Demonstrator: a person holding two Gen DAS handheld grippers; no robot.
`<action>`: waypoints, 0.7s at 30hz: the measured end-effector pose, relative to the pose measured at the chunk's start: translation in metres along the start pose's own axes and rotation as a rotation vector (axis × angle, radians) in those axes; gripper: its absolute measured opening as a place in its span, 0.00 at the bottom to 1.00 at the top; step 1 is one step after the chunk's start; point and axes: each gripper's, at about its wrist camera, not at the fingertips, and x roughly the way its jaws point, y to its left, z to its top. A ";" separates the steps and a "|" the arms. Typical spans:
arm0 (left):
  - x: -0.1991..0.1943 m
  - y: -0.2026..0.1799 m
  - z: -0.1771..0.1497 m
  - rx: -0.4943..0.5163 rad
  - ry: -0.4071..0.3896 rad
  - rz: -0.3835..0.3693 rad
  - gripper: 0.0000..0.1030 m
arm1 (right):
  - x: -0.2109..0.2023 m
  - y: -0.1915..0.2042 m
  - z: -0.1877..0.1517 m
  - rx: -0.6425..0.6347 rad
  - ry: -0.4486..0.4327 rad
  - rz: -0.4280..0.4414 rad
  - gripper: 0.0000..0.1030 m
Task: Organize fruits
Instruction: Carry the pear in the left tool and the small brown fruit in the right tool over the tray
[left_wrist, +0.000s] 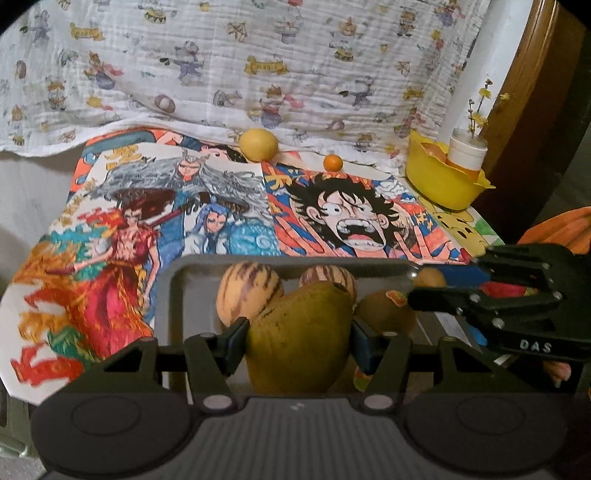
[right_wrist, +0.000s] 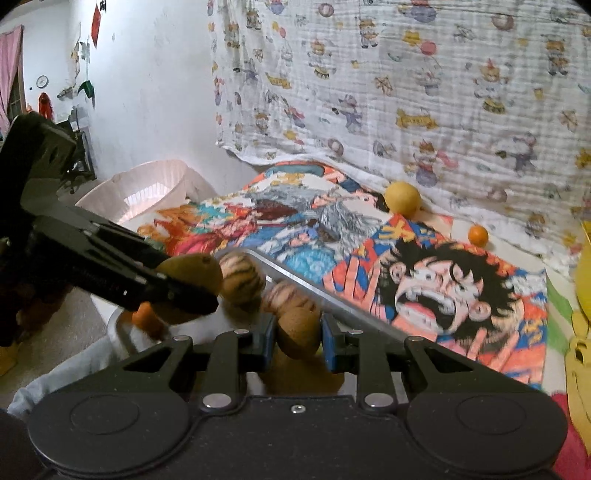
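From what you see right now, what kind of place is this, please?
Probably a room in a home, not a lab. A cartoon-print cloth hangs behind a table covered with hand-coloured anime drawings, a pale laundry basket stands by the white wall, and a small clock hangs on that wall.

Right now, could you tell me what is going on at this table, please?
A person is sorting fruit with a gripper in each hand. The left gripper is shut on a large yellow-green fruit over a grey tray that already holds two striped melons. The right gripper is shut on a small brown fruit beside it. A yellow fruit and a small orange lie at the back of the table.
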 end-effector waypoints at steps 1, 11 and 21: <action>0.000 0.000 -0.002 -0.005 0.002 0.002 0.60 | -0.002 0.001 -0.003 0.001 0.006 0.001 0.27; 0.008 0.011 -0.013 -0.058 0.045 0.027 0.60 | 0.001 0.016 -0.027 -0.030 0.078 0.014 0.27; 0.020 0.001 -0.011 0.003 0.088 0.064 0.60 | 0.014 0.019 -0.038 -0.035 0.126 0.018 0.27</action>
